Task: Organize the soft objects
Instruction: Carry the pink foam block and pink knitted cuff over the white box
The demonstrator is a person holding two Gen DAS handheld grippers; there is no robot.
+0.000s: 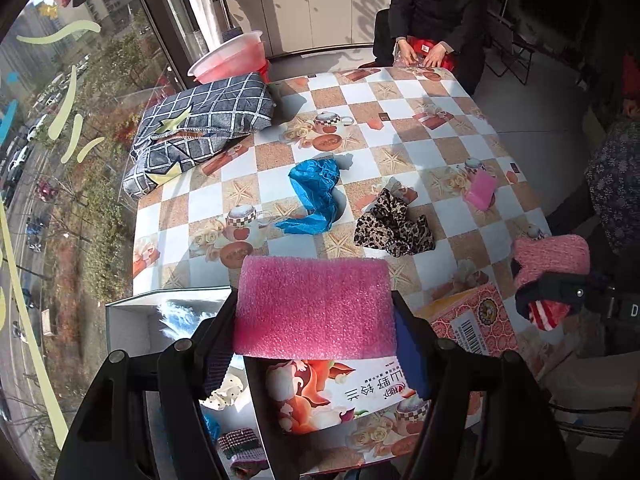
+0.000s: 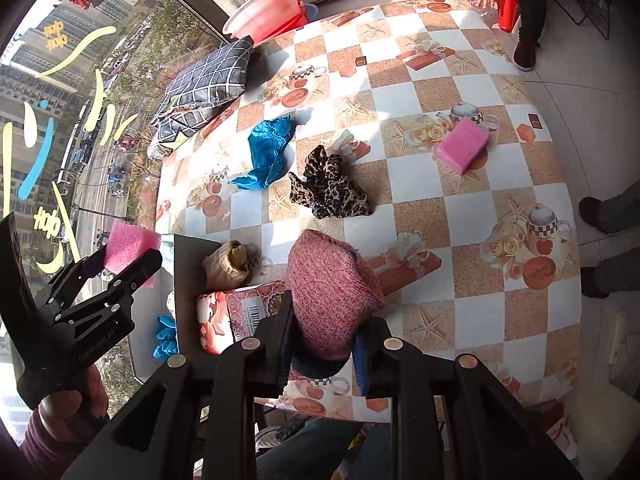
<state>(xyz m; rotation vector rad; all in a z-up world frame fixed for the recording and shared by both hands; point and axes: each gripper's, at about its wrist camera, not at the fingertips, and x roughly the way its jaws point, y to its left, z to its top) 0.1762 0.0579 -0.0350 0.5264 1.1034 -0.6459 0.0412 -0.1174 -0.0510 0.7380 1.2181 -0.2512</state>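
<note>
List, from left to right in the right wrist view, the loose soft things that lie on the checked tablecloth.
Folded plaid bedding → blue crumpled cloth → leopard-print cloth → pink foam sponge.

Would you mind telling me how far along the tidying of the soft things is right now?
Done: a few soft items already lie in the box at the table's near edge. In hand: the left gripper holds a pink foam block, the right gripper a pink knitted piece. Left: blue cloth, leopard scarf, second foam block.
</note>
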